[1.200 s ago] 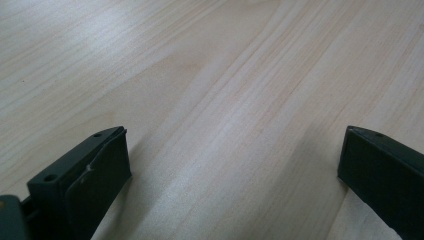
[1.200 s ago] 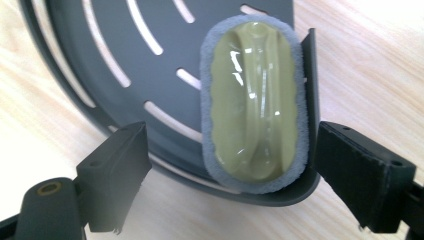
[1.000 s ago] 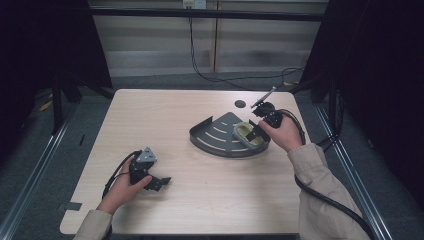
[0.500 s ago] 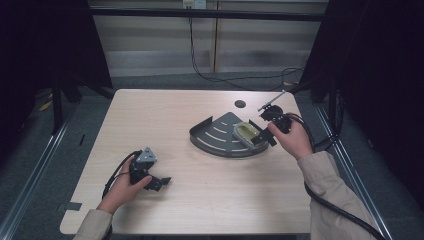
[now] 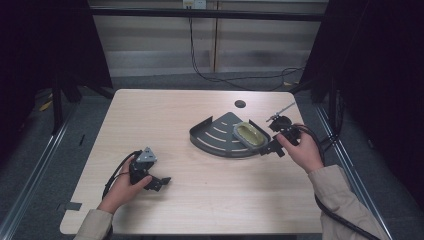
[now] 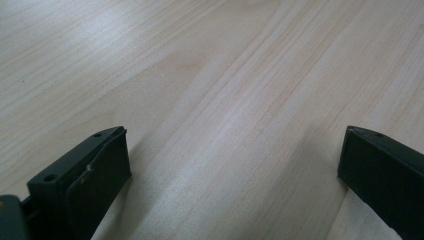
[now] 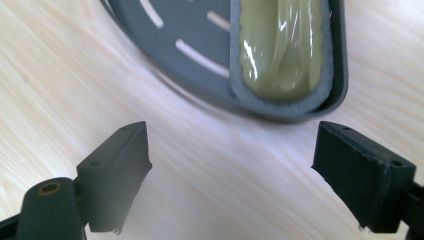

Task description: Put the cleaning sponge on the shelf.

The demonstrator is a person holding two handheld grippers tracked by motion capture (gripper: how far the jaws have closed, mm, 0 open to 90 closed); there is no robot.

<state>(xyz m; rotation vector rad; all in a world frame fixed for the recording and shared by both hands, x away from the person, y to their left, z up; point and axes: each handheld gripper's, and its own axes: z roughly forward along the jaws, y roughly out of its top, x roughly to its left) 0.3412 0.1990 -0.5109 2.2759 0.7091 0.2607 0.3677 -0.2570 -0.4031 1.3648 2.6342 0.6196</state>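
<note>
Sponge (image 5: 248,135), olive-green w/ grey edge, lies in right corner of dark slotted quarter-round tray (image 5: 215,137) on the counter (image 5: 200,200), right of centre. Left claw (image 5: 159,182) at front-left, well apart from tray, jaws spread wide over bare wood, nothing btwn them. Right claw (image 5: 267,150) just beside tray's right end, jaws released, wide apart; sponge sits just beyond its tips, inside tray rim.

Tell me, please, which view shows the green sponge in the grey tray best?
The right gripper view: the green sponge looms close, glossy in its wrapper, lying against the grey tray wall. The high view shows it small at the tray's right end. The left gripper view looks at bare tabletop.
</note>
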